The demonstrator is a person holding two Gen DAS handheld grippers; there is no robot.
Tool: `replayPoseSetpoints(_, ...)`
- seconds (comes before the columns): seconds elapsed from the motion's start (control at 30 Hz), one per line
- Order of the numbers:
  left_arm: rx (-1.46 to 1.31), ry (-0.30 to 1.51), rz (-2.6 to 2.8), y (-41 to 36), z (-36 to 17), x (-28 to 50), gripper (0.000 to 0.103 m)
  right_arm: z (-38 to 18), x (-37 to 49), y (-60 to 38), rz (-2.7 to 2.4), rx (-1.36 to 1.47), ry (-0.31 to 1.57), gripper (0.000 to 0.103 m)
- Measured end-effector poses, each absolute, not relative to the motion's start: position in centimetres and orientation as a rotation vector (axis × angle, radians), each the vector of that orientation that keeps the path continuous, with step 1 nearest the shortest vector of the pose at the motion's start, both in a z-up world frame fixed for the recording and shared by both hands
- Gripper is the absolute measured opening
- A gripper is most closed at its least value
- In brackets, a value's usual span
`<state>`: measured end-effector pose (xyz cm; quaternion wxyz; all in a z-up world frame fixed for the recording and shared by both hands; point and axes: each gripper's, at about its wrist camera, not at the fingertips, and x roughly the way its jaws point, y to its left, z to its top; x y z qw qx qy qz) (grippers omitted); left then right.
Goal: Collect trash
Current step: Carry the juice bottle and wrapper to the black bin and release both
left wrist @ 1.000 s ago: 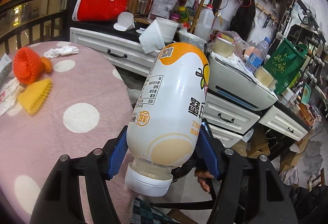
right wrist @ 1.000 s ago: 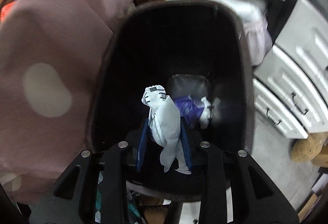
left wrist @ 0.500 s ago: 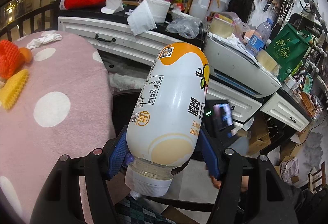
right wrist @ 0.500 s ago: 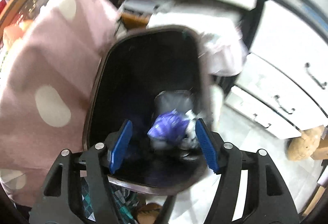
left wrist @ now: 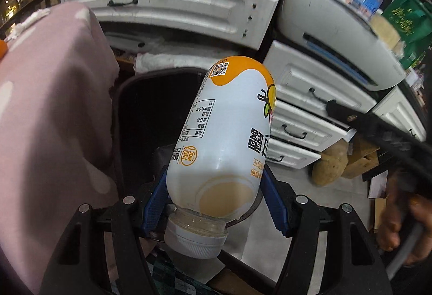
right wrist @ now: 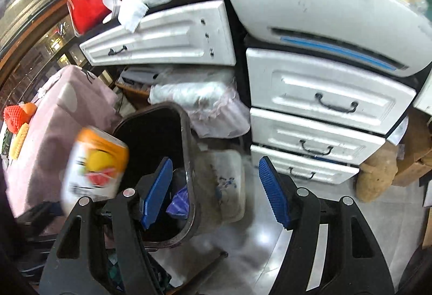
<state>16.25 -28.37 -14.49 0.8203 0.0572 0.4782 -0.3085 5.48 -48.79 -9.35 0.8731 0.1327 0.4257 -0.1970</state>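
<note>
My left gripper [left wrist: 216,195] is shut on a white and orange drink bottle [left wrist: 224,138], held cap-down over the black trash bin [left wrist: 145,116]. The same bottle [right wrist: 94,162] shows blurred in the right wrist view, beside the bin [right wrist: 186,149]. My right gripper [right wrist: 213,187] is open and empty, above the bin's right rim and the floor. Purple trash [right wrist: 178,203] lies inside the bin.
A pink polka-dot table [left wrist: 48,111] stands left of the bin, with orange and yellow foam nets [right wrist: 16,119] on it. White drawers [right wrist: 318,116] and a white printer [right wrist: 324,14] stand behind and to the right. A clear plastic container [right wrist: 224,181] sits beside the bin.
My right gripper opened and dropped the white wrapper into the bin, then pulled up and right. My left gripper carried the bottle from over the table to over the bin.
</note>
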Motion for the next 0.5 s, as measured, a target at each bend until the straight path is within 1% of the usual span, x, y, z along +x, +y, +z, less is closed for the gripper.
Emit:
replayPoseSetpoints(0.17, 0.144, 1.074, -0.599, -29.1, -17.2, 17.7, 0.064, -7.7, 5.1, -47.5, -0.366, 0.251, 0.858, 0.067)
replayPoseSetpoints(0.3, 0.137, 1.133, -0.556, -29.4, -19.2, 19.2, 0.064, -7.1, 5.2, -46.7, -0.340, 0.251, 0.843, 0.068)
replayPoseSetpoints(0.5, 0.194, 1.177, -0.522, -30.1, -21.4, 20.0, 0.064, -6.8, 5.0, -46.5, -0.331, 0.251, 0.839, 0.068)
